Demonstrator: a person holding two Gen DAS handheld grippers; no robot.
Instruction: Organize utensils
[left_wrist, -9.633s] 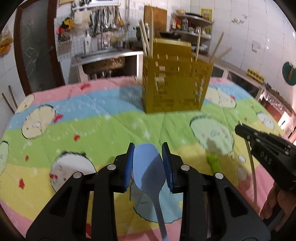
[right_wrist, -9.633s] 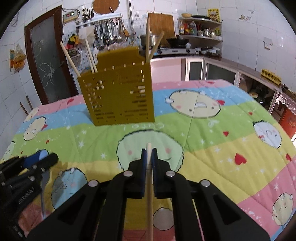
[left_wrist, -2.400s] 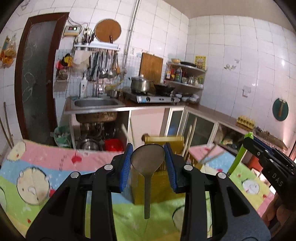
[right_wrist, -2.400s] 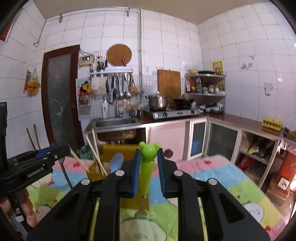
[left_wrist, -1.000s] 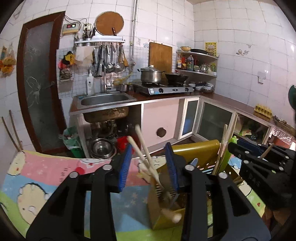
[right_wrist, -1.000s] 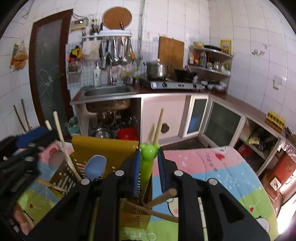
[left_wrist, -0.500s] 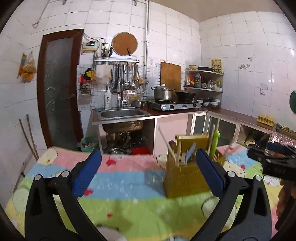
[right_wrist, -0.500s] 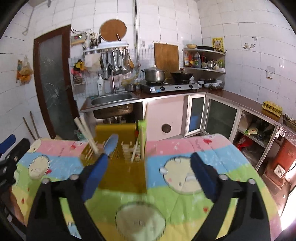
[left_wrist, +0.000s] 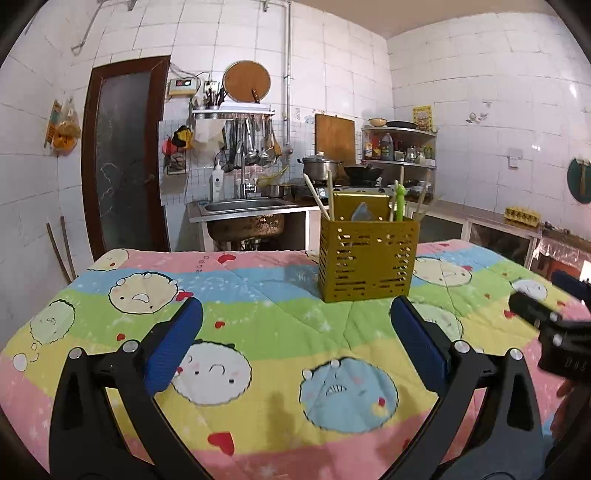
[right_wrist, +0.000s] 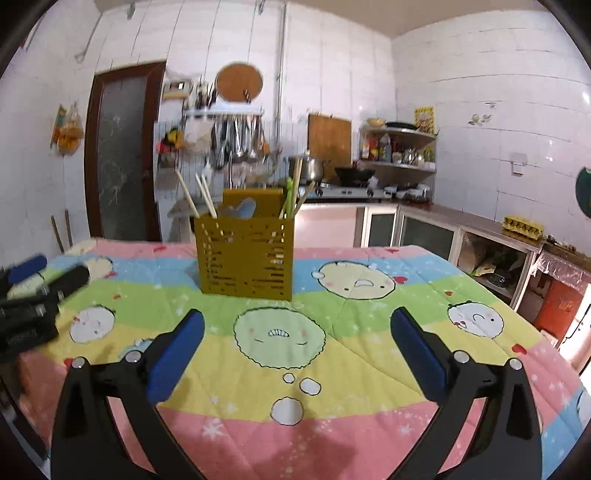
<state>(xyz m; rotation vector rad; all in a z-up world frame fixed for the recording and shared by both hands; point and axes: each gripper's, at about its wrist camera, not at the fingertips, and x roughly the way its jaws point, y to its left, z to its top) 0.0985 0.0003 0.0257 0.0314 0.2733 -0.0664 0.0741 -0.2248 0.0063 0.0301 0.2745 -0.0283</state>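
Note:
A yellow slotted utensil holder (left_wrist: 368, 260) stands upright on the cartoon-print cloth; it also shows in the right wrist view (right_wrist: 245, 254). In it stand several wooden chopsticks (left_wrist: 317, 197), a blue spoon (right_wrist: 242, 208) and a green frog-handled utensil (left_wrist: 399, 201). My left gripper (left_wrist: 295, 339) is wide open and empty, low over the cloth, well short of the holder. My right gripper (right_wrist: 293, 341) is wide open and empty too, and shows at the right edge of the left wrist view (left_wrist: 546, 325).
The table is covered with a striped pink, yellow, green and blue cloth (left_wrist: 258, 317). Behind it stand a sink (left_wrist: 240, 206), a rack of hanging utensils, a stove with pots (left_wrist: 317, 166) and a dark door (left_wrist: 123, 162). Cabinets run along the right wall.
Both grippers have pulled back from the holder and dropped lower toward the cloth. The jaws stay wide open. The spoon and green utensil stay in the holder.

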